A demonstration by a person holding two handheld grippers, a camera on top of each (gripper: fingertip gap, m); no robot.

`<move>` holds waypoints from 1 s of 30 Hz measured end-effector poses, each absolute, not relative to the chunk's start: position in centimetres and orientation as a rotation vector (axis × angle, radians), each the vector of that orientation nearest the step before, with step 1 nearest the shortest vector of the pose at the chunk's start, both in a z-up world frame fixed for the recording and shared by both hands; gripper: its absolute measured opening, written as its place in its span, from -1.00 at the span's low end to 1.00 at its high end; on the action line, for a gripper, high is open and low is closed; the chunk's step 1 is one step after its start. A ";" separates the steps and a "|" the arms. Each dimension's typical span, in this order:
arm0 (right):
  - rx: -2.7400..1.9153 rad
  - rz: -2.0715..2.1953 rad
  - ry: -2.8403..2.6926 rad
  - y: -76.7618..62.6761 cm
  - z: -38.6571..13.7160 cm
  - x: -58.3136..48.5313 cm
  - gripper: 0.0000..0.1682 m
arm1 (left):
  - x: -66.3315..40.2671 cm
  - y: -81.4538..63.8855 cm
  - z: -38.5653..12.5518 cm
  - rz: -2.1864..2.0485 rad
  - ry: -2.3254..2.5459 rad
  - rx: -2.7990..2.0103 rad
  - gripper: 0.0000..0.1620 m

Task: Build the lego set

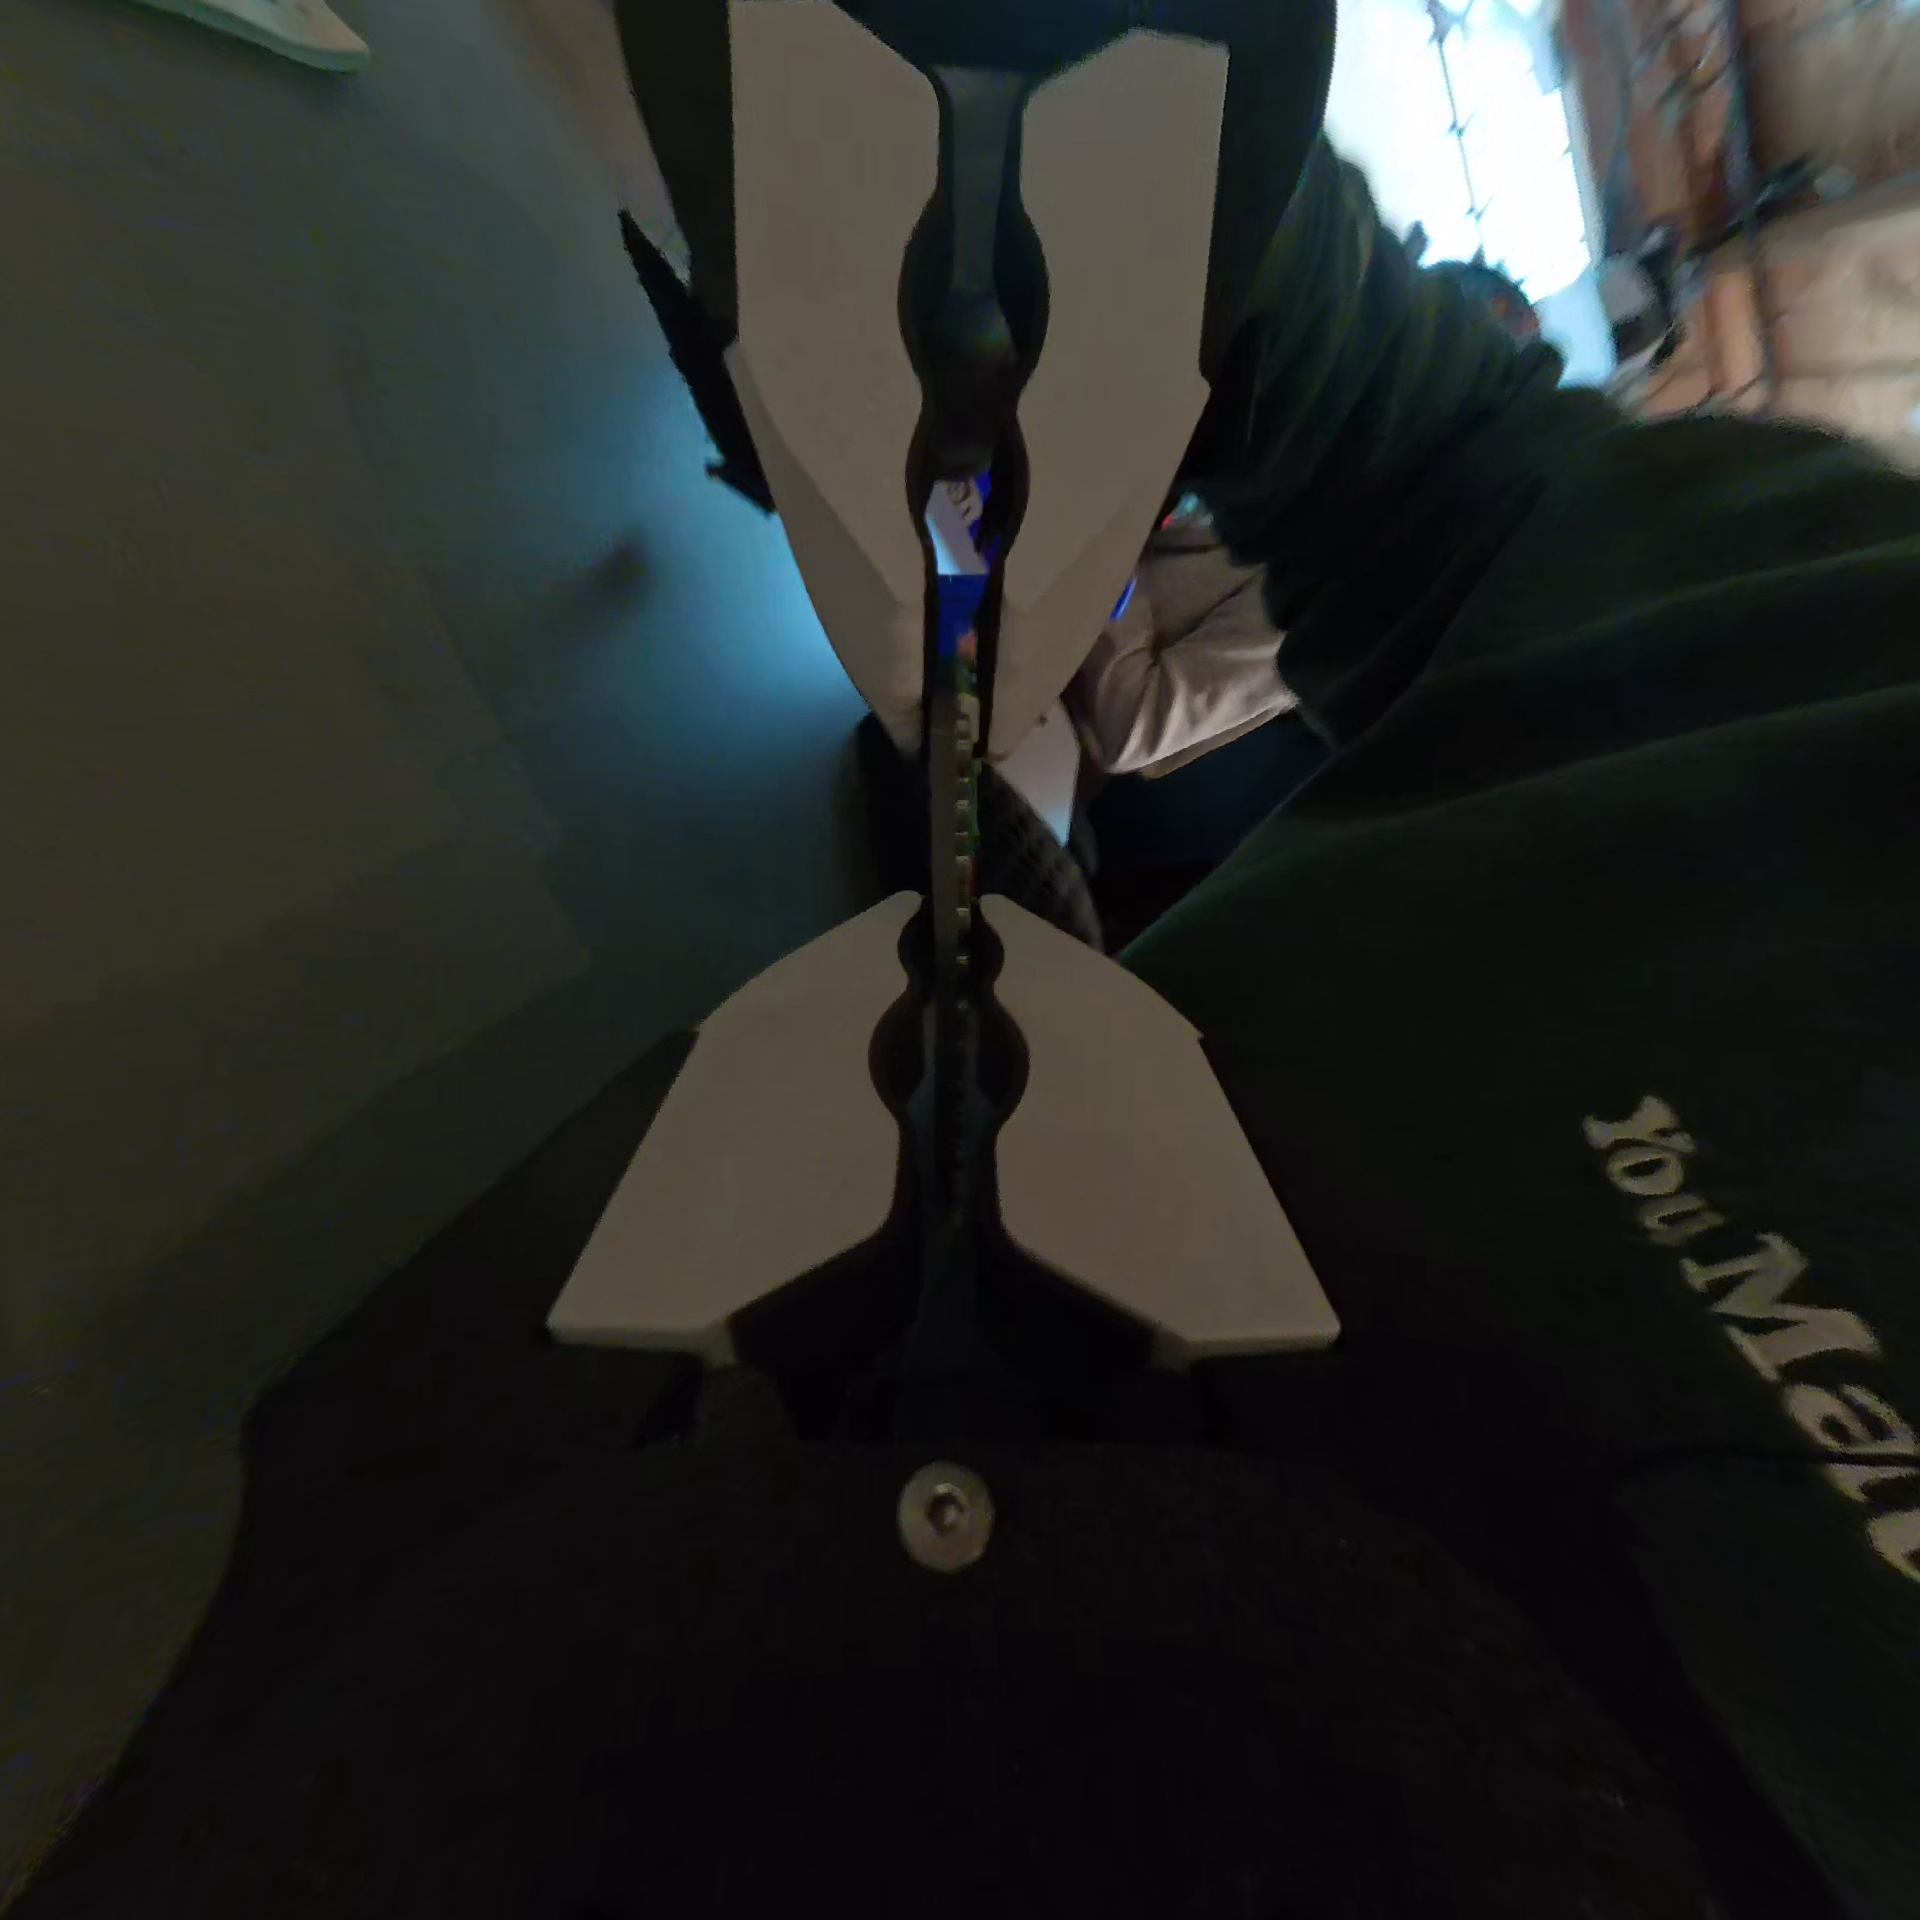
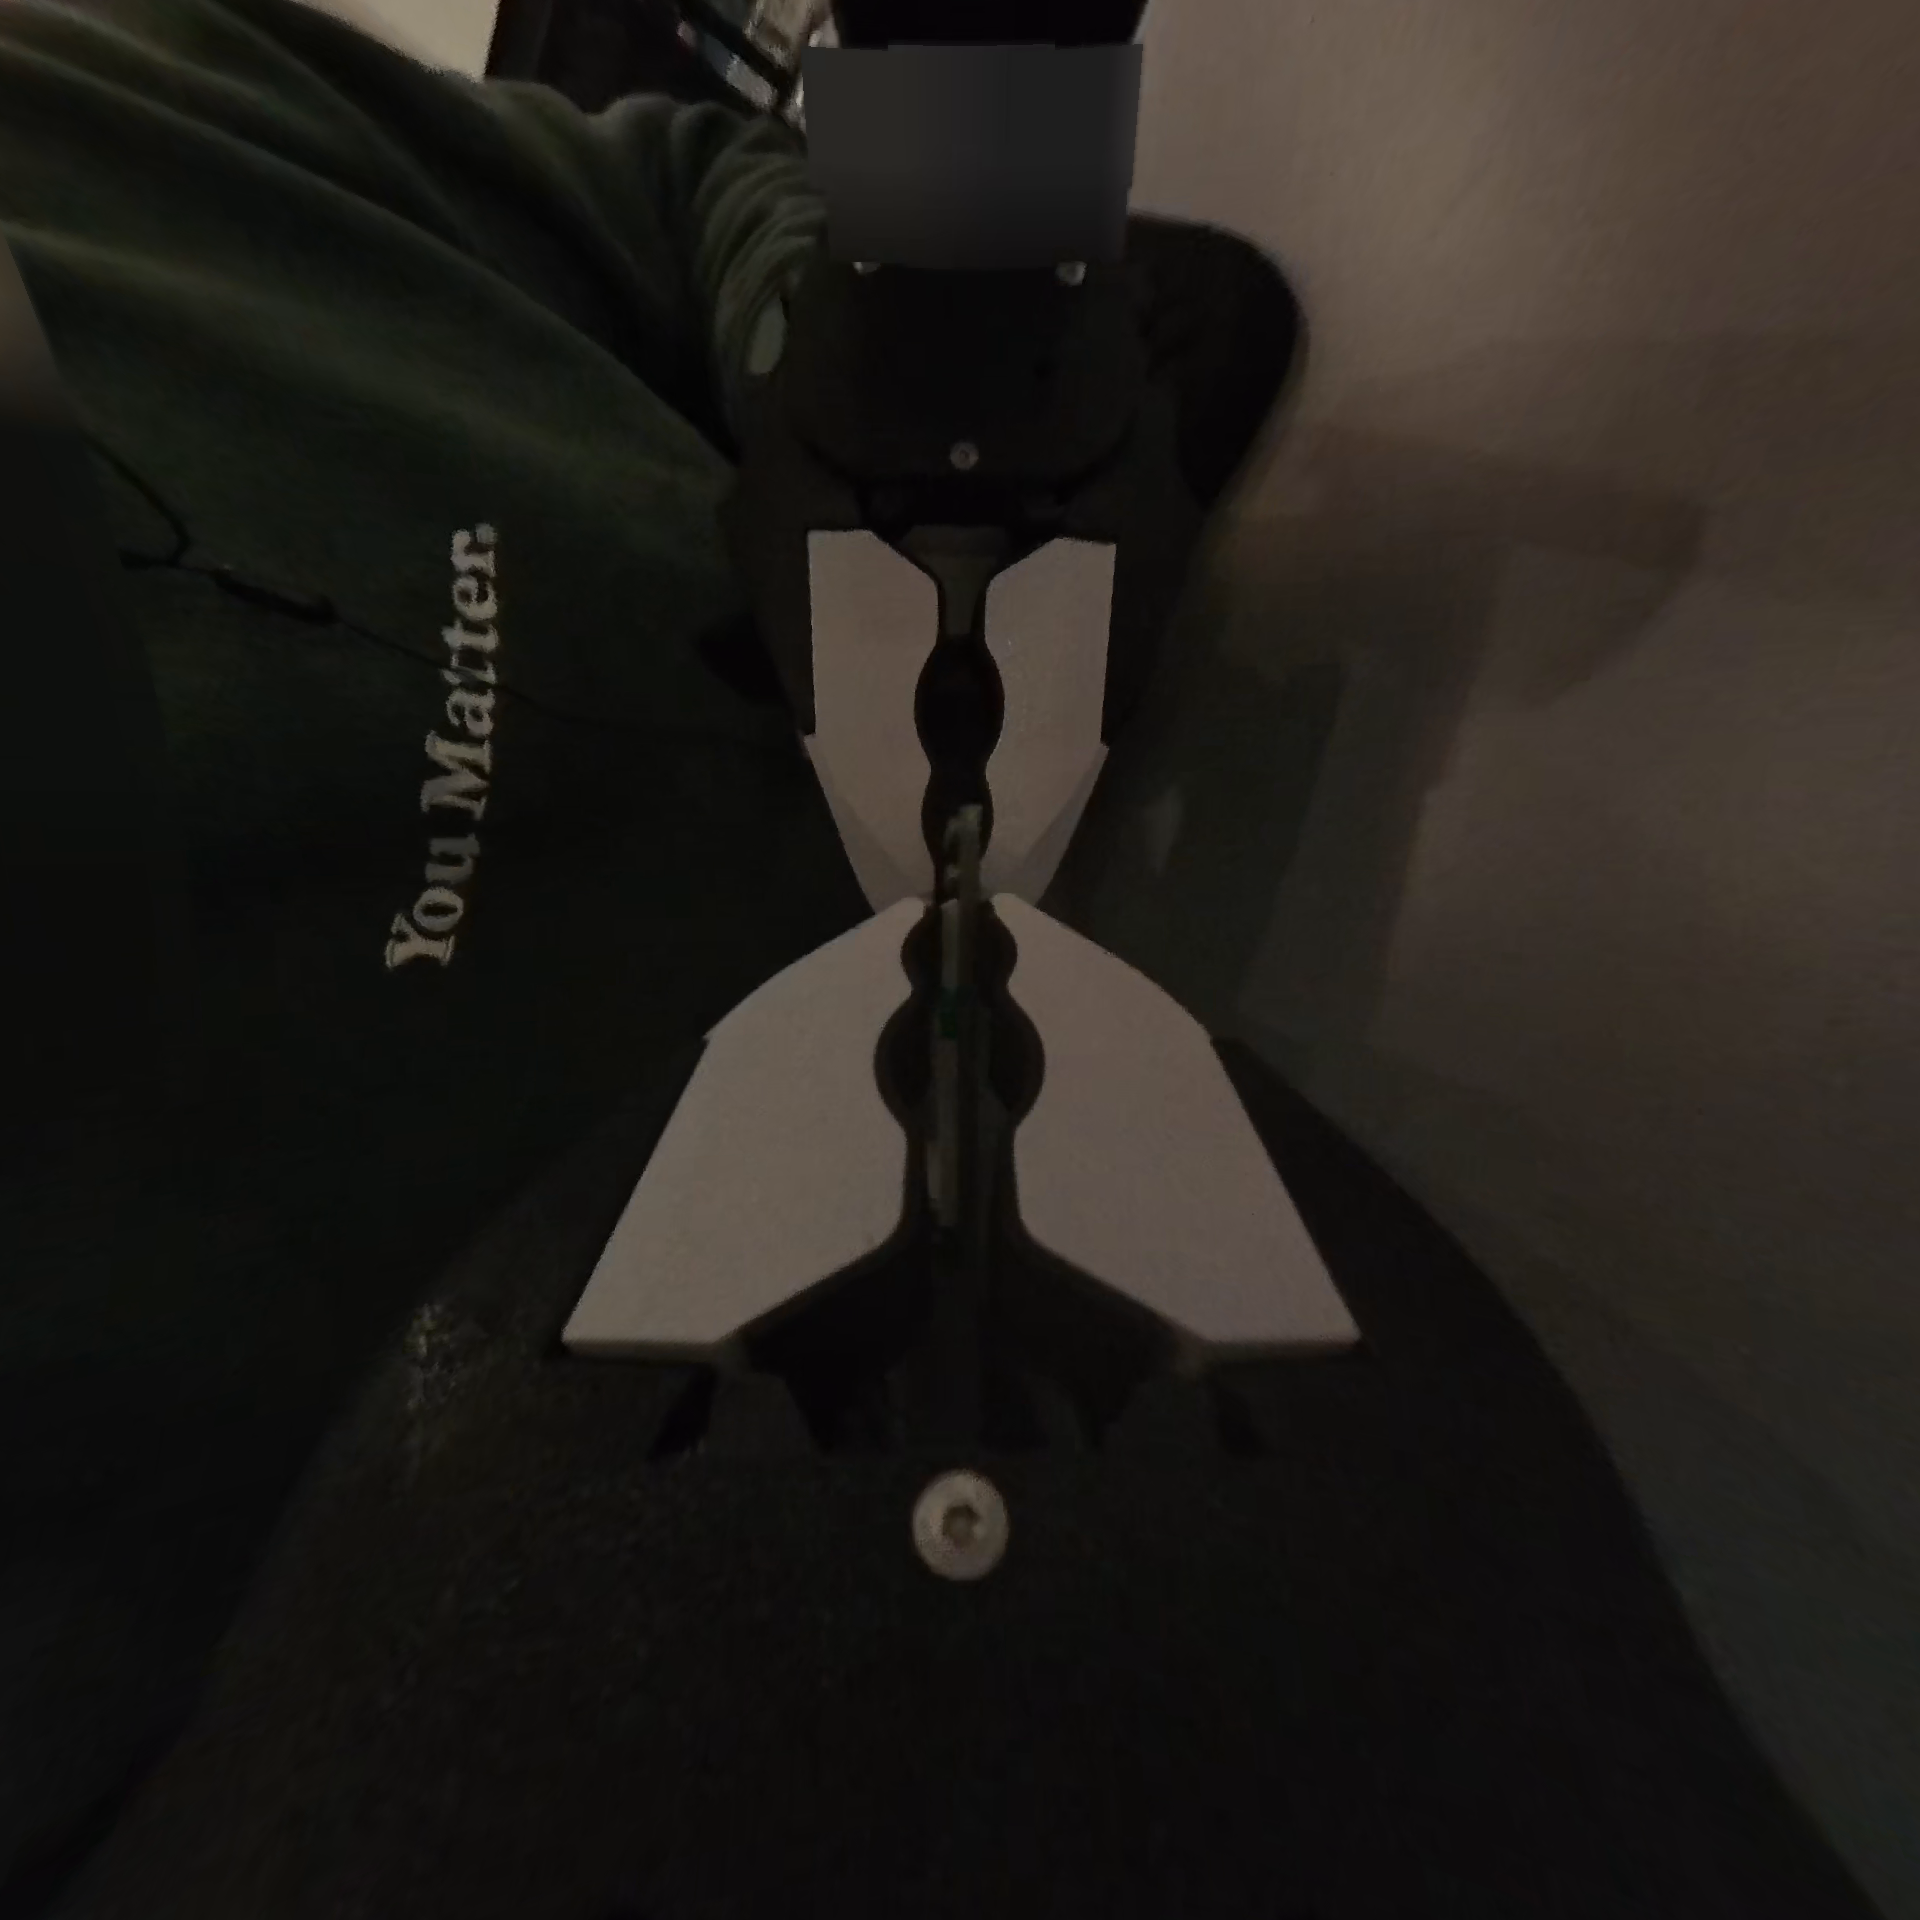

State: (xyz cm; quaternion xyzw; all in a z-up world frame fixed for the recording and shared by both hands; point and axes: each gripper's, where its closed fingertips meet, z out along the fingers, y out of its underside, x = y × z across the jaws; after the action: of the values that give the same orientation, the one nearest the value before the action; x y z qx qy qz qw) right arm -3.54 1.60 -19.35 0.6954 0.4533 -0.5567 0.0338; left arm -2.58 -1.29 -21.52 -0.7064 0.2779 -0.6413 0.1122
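Observation:
A thin studded lego plate [image 1: 961,831] is seen edge-on, dark with small green bits. My left gripper [image 1: 956,909] is shut on its near end. My right gripper [image 1: 956,727] faces it tip to tip from above and is shut on the far end. In the right wrist view the same plate [image 2: 948,1091] runs between the closed white fingers of my right gripper [image 2: 956,909], and the left gripper [image 2: 956,883] meets it tip to tip. A dark ribbed round part [image 1: 1039,862] sits just behind the plate; I cannot tell what it is.
A person's dark green sweatshirt [image 1: 1558,935] fills the right of the left wrist view and the left of the right wrist view [image 2: 312,520], close to both grippers. A pale surface [image 1: 260,623] lies to the left. A bright window [image 1: 1475,156] shows at top right. My left and right fingertips are right by each other.

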 end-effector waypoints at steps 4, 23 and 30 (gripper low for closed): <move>2.201 -1.851 1.359 3.3 -17.6 -3.7 -0.73 | -2.9 -0.5 -20.4 -2.019 0.701 -2.045 -0.94; 2.945 -1.182 2.192 3.3 -18.1 3.4 -0.74 | -2.6 1.4 -19.4 -2.197 0.534 -2.034 -0.94; 2.919 -1.186 2.211 3.7 -18.4 3.1 -0.79 | -2.7 1.7 -19.5 -2.184 0.526 -2.032 -0.94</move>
State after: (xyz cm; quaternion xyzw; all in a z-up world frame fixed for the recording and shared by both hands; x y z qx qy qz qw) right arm 3.07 3.65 -18.43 0.7115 0.5388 -0.2889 -0.3465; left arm -2.75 1.66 -19.45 -0.6697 0.1734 -0.7199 0.0562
